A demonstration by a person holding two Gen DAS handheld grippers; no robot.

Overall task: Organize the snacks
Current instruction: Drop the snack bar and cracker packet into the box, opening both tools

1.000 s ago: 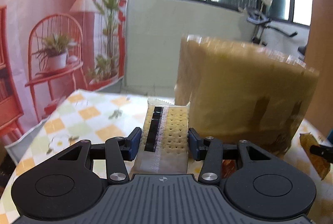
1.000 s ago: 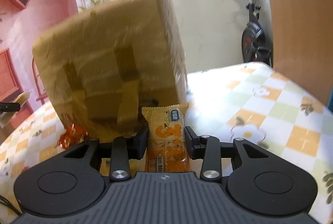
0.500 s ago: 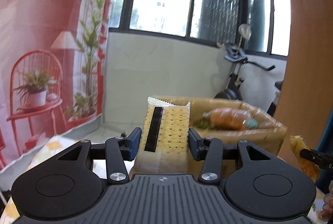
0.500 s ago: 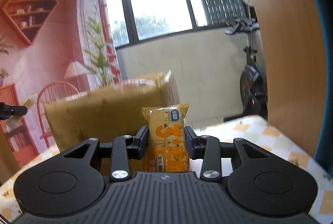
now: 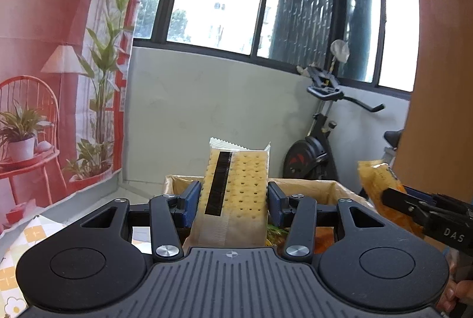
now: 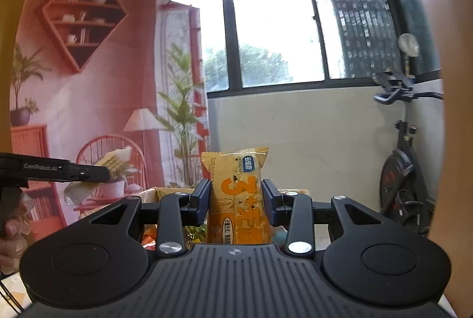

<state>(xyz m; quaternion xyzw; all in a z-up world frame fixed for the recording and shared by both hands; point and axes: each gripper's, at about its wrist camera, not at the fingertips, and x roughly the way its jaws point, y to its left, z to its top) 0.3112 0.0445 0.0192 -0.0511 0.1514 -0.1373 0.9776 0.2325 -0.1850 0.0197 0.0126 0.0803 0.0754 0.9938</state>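
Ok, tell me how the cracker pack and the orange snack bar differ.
The cracker pack has a clear wrapper showing pale dotted crackers and a black stripe; the orange snack bar has an opaque printed wrapper. The cracker pack looks wider. The left hand-held gripper grips the crackers, the right hand-held gripper the bar. Both stand upright above the cardboard box.

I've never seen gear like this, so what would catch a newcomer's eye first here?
Probably the two snacks held up in mid-air: the left gripper clamps a clear pack of crackers, and the right gripper clamps an orange snack bar. Just beyond both sits an open cardboard box with other snacks inside.
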